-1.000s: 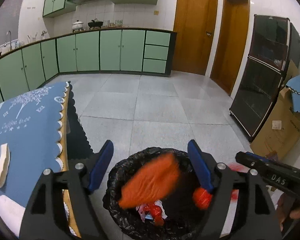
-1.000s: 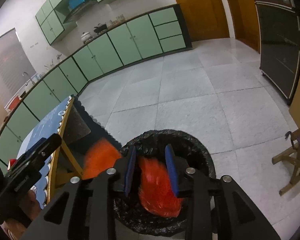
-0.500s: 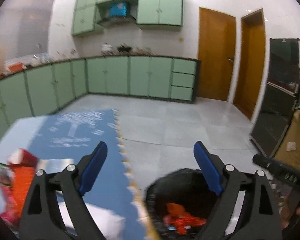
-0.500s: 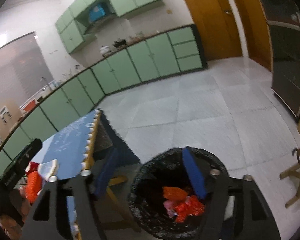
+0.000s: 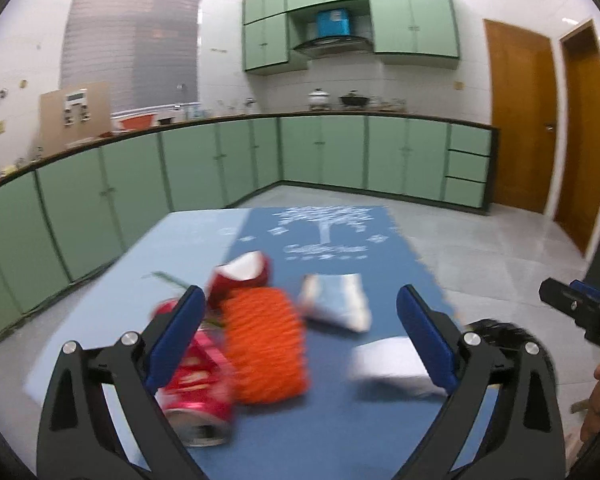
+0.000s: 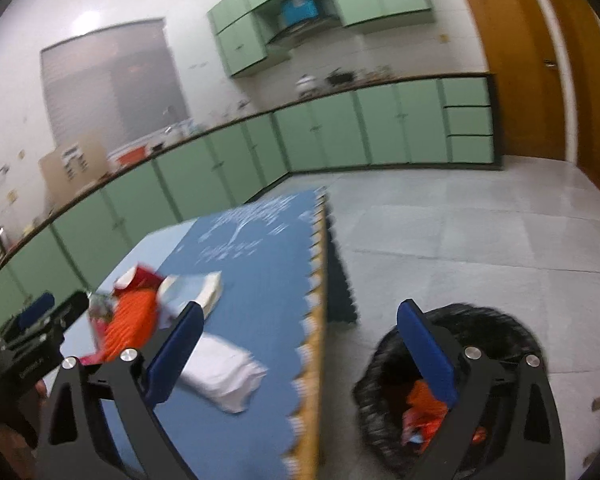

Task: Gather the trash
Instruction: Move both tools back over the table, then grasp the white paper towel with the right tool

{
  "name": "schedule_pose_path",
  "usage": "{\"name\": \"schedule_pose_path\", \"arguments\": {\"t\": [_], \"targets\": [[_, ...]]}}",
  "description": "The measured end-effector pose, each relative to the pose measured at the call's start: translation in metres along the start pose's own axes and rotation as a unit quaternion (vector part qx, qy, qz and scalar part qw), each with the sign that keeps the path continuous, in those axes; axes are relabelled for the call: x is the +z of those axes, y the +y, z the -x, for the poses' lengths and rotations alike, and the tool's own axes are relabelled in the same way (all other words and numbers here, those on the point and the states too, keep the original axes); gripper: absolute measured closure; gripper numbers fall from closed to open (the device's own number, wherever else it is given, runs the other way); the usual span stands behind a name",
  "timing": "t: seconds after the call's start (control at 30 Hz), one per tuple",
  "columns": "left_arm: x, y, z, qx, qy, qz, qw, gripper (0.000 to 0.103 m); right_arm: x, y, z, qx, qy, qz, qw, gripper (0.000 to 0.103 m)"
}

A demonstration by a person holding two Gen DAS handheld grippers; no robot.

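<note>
My left tongs (image 5: pixel 298 322) and right tongs (image 6: pixel 298 326), jaws just spread wide and empty, face the surface (image 5: pixel 340 432) for the orange netting (image 5: pixel 266 344), bin (image 6: pixel 504 340) alongside.

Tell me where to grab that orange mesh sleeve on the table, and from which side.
Take the orange mesh sleeve across its ribbed middle, coming from the near table edge with the left gripper, whose jaws have just been opening and hold nothing. It lies flat and looks soft, so a pinch should crush it. The red packet touches its left side; the picture is blurred, so overlap is unclear.
</note>
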State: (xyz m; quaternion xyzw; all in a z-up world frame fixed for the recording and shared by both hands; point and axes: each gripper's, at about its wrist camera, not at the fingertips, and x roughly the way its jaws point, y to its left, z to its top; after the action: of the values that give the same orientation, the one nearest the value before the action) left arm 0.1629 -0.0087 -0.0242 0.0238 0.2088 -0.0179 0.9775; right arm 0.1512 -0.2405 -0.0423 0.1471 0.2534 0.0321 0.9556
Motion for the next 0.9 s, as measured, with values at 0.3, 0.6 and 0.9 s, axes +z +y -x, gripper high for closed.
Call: {"name": "schedule_pose_path", "arguments": {"t": [0.3,0.6,0.9], "targets": [[-0.008,0.038,0.004,0.031,0.009,0.026,0.9991,0.010,-0.030,0.044,-0.041,0.030,0.043,0.045,0.998,0.016],[-0.012,0.040,0.006,0.028,0.006,0.027,0.9992,0.010,-0.042,0.046,-0.069,0.021,0.081,0.043,0.996,0.024],[-0.013,0.032,0.001,0.025,0.010,0.024,0.9994,0.010,-0.048,0.045,-0.080,0.044,0.109,0.033,0.993,0.079]]}}
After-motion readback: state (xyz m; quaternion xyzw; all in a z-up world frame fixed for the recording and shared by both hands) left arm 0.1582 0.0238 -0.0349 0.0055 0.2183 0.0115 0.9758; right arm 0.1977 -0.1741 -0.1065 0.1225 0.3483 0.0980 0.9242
